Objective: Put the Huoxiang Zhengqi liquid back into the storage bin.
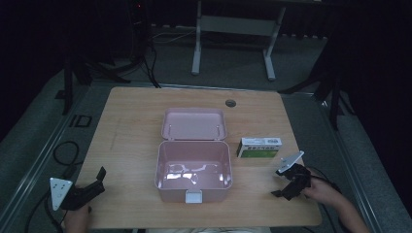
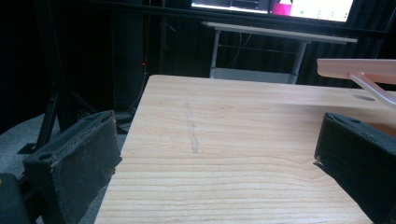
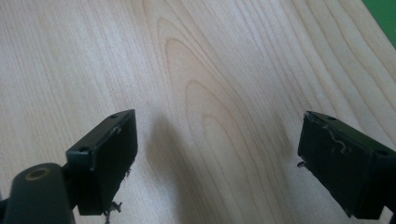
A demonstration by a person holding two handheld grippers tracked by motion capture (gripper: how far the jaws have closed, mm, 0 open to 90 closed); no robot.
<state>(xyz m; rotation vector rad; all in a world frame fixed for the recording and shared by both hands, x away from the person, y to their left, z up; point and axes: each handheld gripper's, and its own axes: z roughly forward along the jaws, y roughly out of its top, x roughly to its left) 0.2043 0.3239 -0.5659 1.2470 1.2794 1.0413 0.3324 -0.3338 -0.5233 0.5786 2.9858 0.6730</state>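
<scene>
Dark room all around, with a light wooden desk (image 1: 131,126) lit in the middle and a white-legged bench standing on the floor behind its far edge. Dead centre on the desk sits a pink box (image 1: 193,171) with its lid (image 1: 193,124) flipped back toward the far edge, so the inside is wide open and looks empty as far as I can tell.

What matters here is the small green-and-white carton (image 1: 259,147). It lies flat just off the pink box's right wall, apart from it, roughly level with the hinge line. Its long axis runs left to right, pretty much parallel to the desk's near edge.

The right gripper (image 1: 287,185) is near the desk's near right corner, so the carton lies ahead of it toward the far edge and a bit to its left. Its jaws are spread wide with nothing between them; in the right gripper view they frame bare wood grain, with a sliver of green at the top right corner that I'd guess is the carton.

The left gripper (image 1: 95,184) is way over at the near left corner, also spread and empty, with the whole pink box between it and the carton. So the right hand is clearly the nearer one. My guess is that it would close across the carton's short width.
</scene>
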